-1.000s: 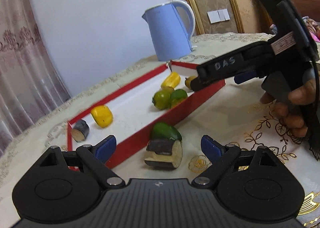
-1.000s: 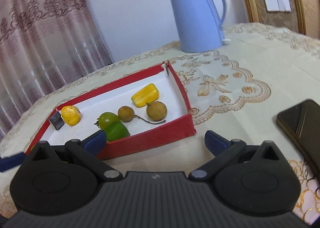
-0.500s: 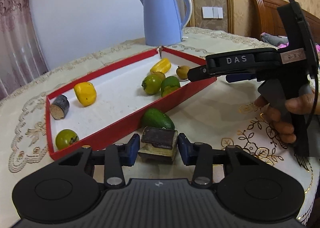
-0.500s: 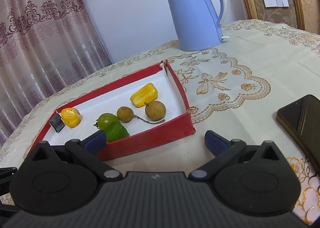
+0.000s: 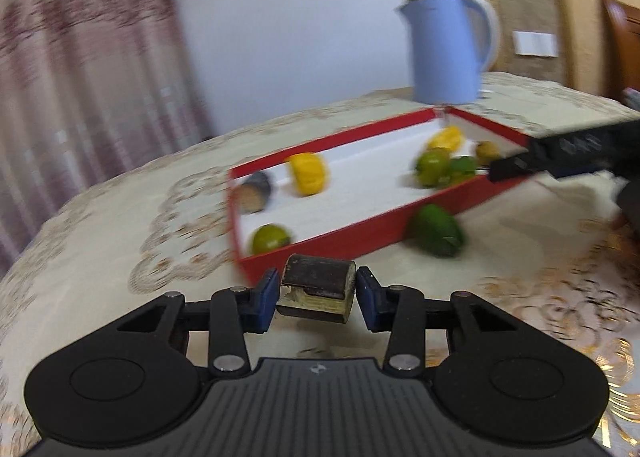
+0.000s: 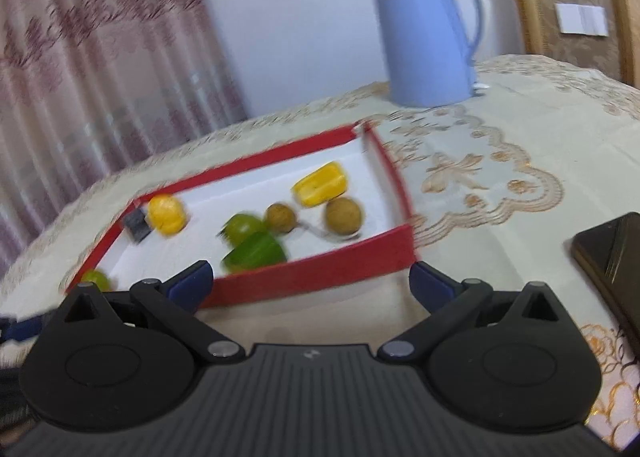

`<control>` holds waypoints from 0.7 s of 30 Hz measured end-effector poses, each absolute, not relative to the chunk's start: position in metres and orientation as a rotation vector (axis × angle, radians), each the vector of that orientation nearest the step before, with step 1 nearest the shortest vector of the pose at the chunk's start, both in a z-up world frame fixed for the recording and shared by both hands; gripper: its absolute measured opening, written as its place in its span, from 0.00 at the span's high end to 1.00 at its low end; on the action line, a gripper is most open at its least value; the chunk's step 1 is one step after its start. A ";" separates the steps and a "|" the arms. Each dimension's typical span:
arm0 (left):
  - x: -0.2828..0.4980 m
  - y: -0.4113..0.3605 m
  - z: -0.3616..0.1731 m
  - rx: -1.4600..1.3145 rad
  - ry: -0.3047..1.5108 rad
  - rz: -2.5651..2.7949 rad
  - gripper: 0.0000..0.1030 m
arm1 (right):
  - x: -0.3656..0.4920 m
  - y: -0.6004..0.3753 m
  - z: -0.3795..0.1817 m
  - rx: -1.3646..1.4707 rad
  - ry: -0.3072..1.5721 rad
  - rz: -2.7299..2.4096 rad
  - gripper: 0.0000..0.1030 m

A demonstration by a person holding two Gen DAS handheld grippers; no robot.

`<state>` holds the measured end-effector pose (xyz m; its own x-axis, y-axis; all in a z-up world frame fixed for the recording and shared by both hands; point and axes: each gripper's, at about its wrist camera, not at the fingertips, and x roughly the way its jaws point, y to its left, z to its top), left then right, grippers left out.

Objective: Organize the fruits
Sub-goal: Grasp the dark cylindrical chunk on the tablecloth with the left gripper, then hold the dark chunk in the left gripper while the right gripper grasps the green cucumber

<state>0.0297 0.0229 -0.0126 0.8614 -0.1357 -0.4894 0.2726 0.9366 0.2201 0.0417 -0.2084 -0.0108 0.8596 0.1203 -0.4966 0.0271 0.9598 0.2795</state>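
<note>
My left gripper [image 5: 316, 297] is shut on a dark eggplant chunk [image 5: 316, 285] and holds it above the tablecloth, just in front of the red tray's [image 5: 360, 225] near corner. The tray holds yellow pieces, green fruits, brown round fruits and another eggplant chunk [image 5: 254, 191]. A green avocado [image 5: 436, 231] lies on the cloth outside the tray's near wall. My right gripper [image 6: 310, 281] is open and empty, in front of the tray's [image 6: 320, 275] near wall; it also shows at the right in the left wrist view [image 5: 560, 155].
A blue kettle [image 5: 448, 51] stands behind the tray. A dark phone [image 6: 612, 253] lies on the cloth at the right. Curtains hang at the left beyond the table edge.
My left gripper closed on the eggplant chunk, lifted it off the cloth and swung left. The right gripper stayed open and moved slightly.
</note>
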 end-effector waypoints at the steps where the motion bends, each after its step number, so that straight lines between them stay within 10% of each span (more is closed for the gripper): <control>1: 0.031 0.026 -0.013 0.279 0.490 -0.186 0.61 | 0.041 -0.202 -0.011 0.259 0.552 0.060 0.00; 8: 0.039 0.041 -0.016 0.182 0.522 -0.044 0.61 | 0.037 -0.153 -0.003 0.006 0.557 0.099 0.01; 21: 0.045 0.042 -0.021 0.159 0.552 -0.019 0.60 | 0.050 -0.122 0.000 -0.043 0.623 0.176 0.37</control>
<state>0.0445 0.0415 -0.0209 0.8515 0.0252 -0.5238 0.0603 0.9875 0.1455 0.0502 -0.1224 -0.0003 0.7974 0.1511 -0.5842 -0.1771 0.9841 0.0128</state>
